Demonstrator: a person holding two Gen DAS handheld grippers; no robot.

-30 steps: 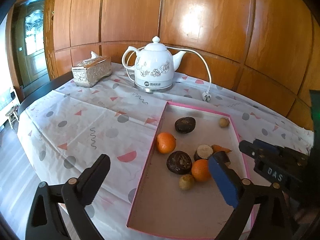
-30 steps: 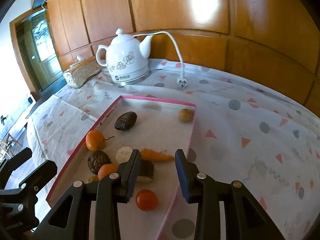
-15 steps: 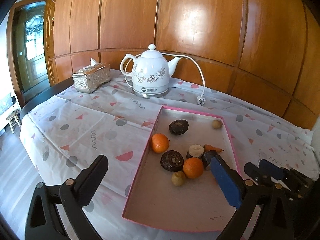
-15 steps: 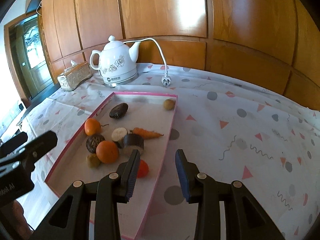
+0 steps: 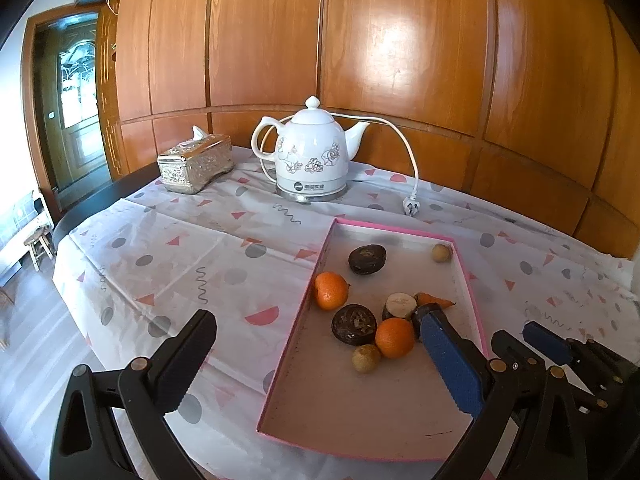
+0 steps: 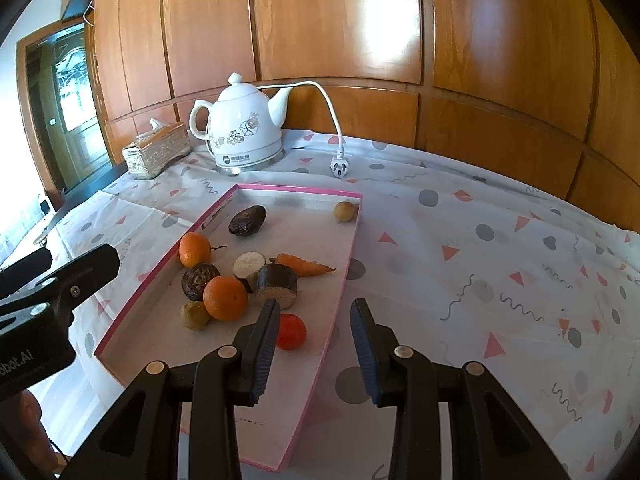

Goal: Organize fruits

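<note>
i've got both sets of jaws apart and empty, left gripper [image 5: 316, 364] and right gripper [image 6: 316, 344] hovering over the pink tray [image 6: 298, 189] of fruit

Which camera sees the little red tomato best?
The right wrist view: the red tomato lies in plain sight in the pink tray, just beyond the right gripper. In the left wrist view it doesn't show at all; the left gripper's blue finger seems to cover that spot.

glossy wood wall [image 5: 400, 40], ceramic kettle [image 5: 310, 156]
</note>
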